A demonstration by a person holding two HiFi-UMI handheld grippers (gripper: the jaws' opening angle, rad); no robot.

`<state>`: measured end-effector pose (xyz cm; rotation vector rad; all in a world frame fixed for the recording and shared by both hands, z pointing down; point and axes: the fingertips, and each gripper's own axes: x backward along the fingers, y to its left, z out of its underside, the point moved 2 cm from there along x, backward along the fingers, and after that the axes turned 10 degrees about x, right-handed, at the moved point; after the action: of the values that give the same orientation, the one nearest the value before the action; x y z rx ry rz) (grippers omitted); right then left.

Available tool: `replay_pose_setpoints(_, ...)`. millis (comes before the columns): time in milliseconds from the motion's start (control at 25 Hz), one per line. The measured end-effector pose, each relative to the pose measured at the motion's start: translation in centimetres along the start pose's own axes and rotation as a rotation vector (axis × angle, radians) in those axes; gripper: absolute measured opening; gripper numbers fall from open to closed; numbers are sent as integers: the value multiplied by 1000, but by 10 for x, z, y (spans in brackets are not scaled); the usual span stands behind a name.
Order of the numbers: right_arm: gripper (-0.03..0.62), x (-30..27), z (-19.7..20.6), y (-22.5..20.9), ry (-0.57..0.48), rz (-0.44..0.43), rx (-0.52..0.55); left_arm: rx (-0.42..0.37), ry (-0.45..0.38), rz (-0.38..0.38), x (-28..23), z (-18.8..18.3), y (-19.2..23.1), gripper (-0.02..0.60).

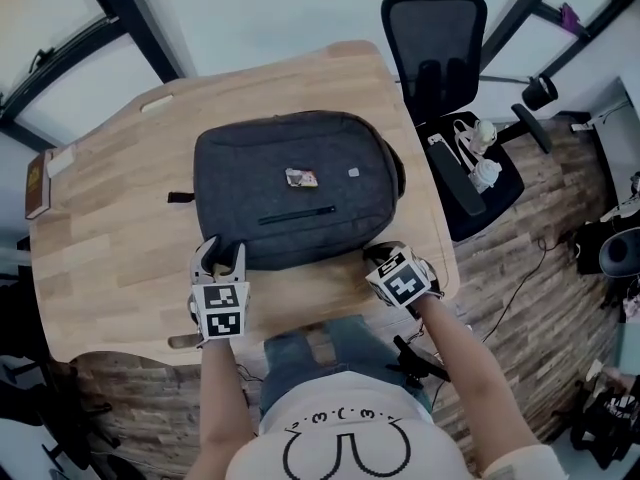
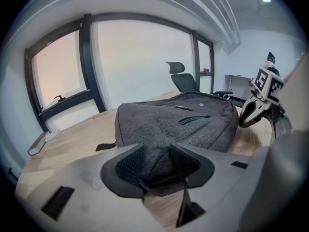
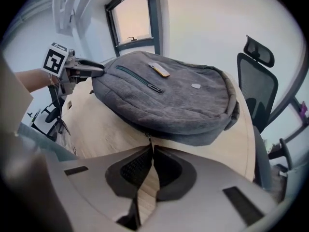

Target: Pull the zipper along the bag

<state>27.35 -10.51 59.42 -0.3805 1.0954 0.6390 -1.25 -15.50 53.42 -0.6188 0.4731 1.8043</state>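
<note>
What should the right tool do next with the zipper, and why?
Probably slide the right tool along the edge of the bag, dragging the zipper pull with it. Its jaws look pinched on the pull, and the left tool grips the bag's near corner, so the bag should stay put.

a backpack lies flat at the middle of a wooden table, with a small tag on top of it and its pocket zipper just nearer. the left gripper sits at the bag's near left corner, fabric between its jaws. the right gripper sits at the near right corner, with the zipper pull between its jaws. a book rests at the table's left edge, and an office chair stands beyond the far right side.
</note>
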Motion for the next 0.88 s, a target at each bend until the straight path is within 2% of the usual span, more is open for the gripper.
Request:
replay_pose_setpoints(120,74,6,8,-18,6,-5,14,-7,2,-4,0,1,0,172)
replay_pose_setpoints(440,71,6,12,-75,13,75,26,-13,-7,-7,-1,0,-5,170)
replay_pose_setpoints(560,57,5,8,-73,2,59,54,-1,-1,-25,-2,-1,-5,170)
replay_pose_setpoints(720,55,1,5,-62,-71,14,29,-18,13,-42,-3,1,1,170)
replay_pose_setpoints(880,57,-8,-5,-53,-106,26,71,-40,35,-18,-6,5,9,170)
